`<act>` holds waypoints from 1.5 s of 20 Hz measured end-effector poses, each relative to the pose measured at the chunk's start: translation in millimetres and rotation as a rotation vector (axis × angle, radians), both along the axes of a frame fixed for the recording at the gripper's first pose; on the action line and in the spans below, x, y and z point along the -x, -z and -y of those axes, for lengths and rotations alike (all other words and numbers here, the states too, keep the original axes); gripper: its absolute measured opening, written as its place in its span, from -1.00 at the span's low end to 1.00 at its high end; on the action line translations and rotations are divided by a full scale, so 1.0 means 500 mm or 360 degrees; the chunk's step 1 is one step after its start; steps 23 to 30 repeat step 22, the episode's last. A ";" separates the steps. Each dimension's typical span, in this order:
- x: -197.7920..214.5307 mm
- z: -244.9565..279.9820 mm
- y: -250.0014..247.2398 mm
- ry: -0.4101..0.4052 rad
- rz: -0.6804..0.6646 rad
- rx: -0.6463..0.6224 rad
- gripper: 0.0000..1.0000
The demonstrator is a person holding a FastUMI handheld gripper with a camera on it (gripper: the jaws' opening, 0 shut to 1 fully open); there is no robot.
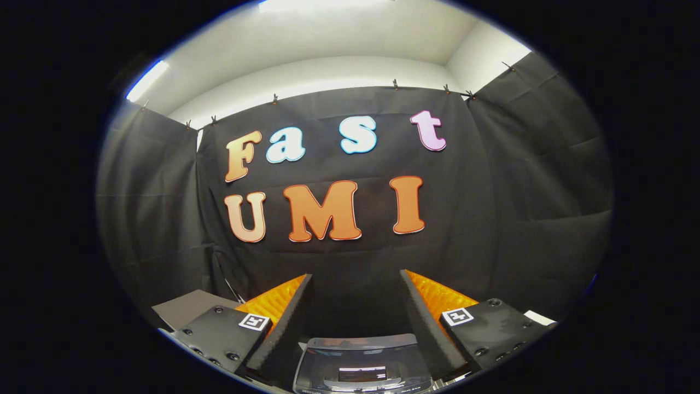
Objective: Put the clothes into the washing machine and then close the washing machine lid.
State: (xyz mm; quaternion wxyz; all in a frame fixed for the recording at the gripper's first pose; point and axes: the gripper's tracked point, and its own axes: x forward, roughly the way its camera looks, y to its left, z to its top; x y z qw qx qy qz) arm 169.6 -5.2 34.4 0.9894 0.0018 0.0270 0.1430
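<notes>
Your hand-held gripper point(355, 306) has its fingers point(284, 317) spread wide with nothing between them. The washing machine lid point(362, 364) sits low, right between them.

Gripper point(355, 279) level, jaws spread wide (nothing between them), fingers point(284, 323) apart.
</notes>
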 end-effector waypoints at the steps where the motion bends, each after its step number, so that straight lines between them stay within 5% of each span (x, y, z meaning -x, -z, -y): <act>1: -0.002 0.005 0.000 0.0004 0.0001 0.0002 0.98; 30: -0.017 0.003 0.031 -0.0017 -0.0007 0.0001 0.98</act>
